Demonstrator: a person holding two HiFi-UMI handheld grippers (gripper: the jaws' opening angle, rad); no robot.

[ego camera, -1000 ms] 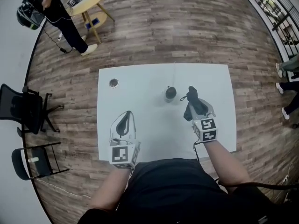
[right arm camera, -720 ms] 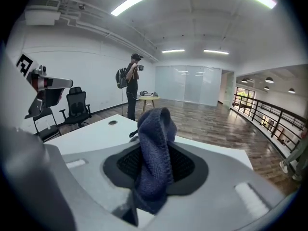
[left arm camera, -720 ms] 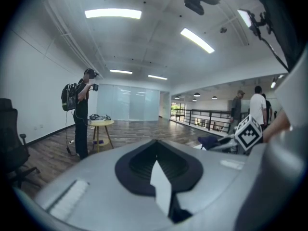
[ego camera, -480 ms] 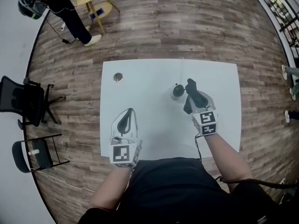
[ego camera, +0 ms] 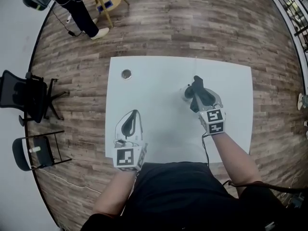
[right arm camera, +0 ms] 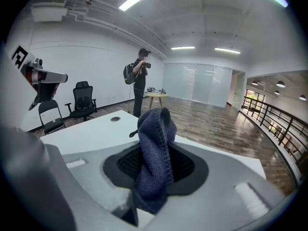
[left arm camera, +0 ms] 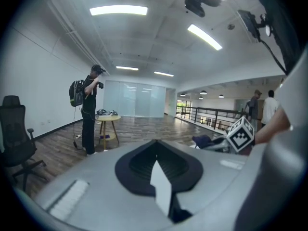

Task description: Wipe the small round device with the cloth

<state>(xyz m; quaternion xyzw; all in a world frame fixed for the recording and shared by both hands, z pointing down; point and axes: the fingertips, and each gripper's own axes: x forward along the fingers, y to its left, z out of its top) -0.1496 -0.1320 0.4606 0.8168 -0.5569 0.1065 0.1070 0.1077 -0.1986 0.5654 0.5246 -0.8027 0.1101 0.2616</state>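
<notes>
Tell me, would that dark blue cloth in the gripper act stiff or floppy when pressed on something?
Probably floppy: the cloth folds over on itself above the right gripper, whose jaws are shut on it. Likely light, since its bunched top stands unsupported. The knitted weave looks rough, so slipping out seems unlikely.

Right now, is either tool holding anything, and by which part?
Right tool clamps the blue cloth by a bunched fold, end poking past its tips. Left tool: empty.
</notes>
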